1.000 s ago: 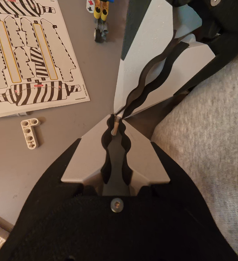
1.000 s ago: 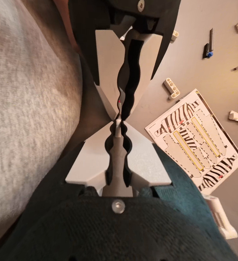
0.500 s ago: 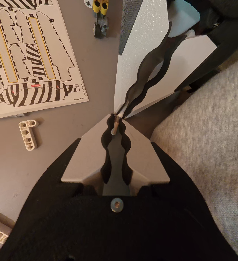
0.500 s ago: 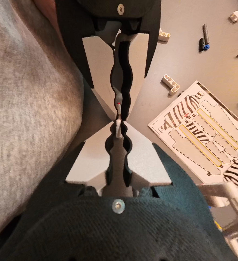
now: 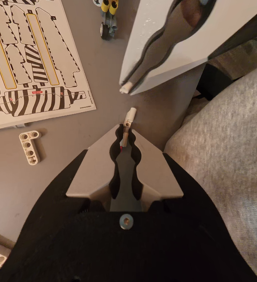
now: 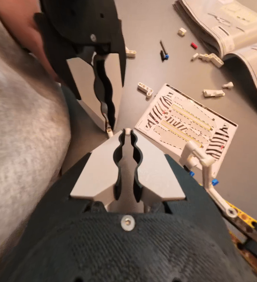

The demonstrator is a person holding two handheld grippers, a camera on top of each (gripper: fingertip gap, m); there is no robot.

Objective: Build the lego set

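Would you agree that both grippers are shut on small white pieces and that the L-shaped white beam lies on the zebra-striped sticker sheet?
Not quite: the L-shaped white beam lies on the bare grey table, just off the sticker sheet, as the left wrist view shows. The left gripper and right gripper do each pinch a small piece.

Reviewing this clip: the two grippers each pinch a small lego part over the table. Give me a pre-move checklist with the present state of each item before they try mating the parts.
1. Left gripper has its part: ok. It is shut on the white connector with pin, which sticks out past the tips.
2. Right gripper has its part: ok. A small white piece sits pinched at the very tips.
3. Parts in contact: not ok. A gap shows between them in the left wrist view.
4. Parts aligned end to end: cannot tell; the right gripper is blurred.
5. Grip depth on the small white piece: not ok, only its end is held.
6. Sticker sheet out of the way: ok, off to the side.
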